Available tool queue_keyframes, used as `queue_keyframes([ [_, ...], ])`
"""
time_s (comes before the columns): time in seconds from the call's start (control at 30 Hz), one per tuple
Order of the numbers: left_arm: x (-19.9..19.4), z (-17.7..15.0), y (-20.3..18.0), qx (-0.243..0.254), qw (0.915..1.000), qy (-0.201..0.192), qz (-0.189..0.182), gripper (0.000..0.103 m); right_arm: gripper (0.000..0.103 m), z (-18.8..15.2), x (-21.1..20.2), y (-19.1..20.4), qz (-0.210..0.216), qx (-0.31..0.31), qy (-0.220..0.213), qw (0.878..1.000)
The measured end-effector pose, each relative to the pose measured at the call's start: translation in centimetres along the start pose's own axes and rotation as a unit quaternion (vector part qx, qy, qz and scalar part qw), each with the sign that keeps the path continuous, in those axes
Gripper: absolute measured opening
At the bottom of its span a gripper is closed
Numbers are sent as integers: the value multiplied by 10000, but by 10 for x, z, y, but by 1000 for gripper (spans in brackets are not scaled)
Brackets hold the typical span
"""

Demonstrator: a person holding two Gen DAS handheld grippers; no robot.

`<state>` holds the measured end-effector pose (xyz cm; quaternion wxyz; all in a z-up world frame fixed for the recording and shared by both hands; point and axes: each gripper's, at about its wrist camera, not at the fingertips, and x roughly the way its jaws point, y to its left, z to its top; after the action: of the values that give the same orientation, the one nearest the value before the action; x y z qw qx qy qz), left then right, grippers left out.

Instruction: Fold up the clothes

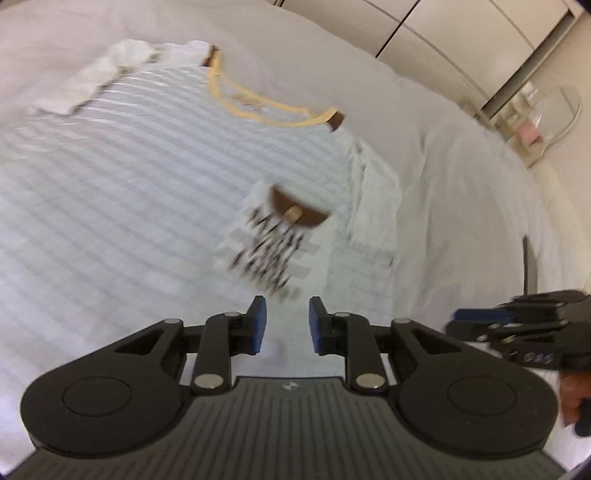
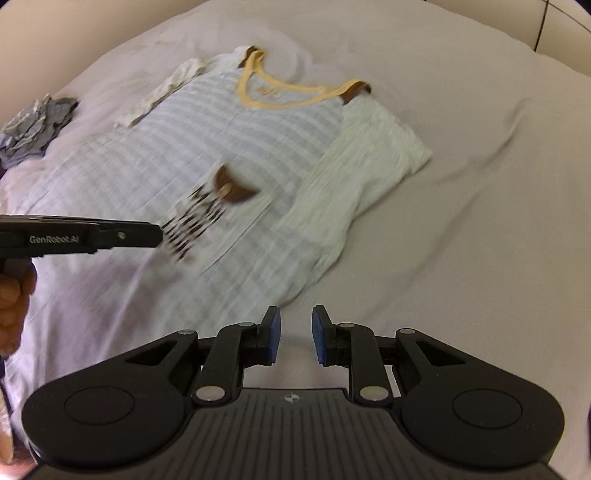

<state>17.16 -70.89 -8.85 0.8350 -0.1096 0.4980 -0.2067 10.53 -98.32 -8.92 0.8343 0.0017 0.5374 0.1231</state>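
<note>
White bed sheet [image 2: 461, 229], striped T-shirt [image 1: 147, 177] spread flat just ahead of both jaws. Left gripper [image 1: 284, 325] & right gripper [image 2: 295, 336] jaws parted, nothing betw them. Grey cloth pile [image 2: 37, 125] far left.

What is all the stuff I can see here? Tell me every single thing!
shirt: one, pale striped with a yellow neckline, spread flat on the bed
pocket: one, brown flap with dark print, on the shirt's front
grey cloth: one, crumpled, on the bed past the shirt's far sleeve
bed: one, white sheet, under everything
clear stand: one, see-through, on the floor beside the bed
cupboards: white, beyond the bed; count unclear
left gripper: one, black with blue pads, open and empty, over the shirt's lower part
right gripper: one, black with blue pads, open and empty, over the sheet by the shirt's edge
hand: one, holding the left gripper
</note>
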Motion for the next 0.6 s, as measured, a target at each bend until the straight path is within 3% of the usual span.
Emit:
queue_keyframes([
  [0.13,-45,-26,15,260,9992,180,230,32,28,-32,-30,34,31,122,59,9999],
  [0.4,-125,-71,58,439,9963,477,571,64,44,-75,-77,99,-40,346,-59,9994],
  [0.6,-186,-102,75,823,9918,235,949,77,51,-94,-107,147,-19,61,-208,9998],
])
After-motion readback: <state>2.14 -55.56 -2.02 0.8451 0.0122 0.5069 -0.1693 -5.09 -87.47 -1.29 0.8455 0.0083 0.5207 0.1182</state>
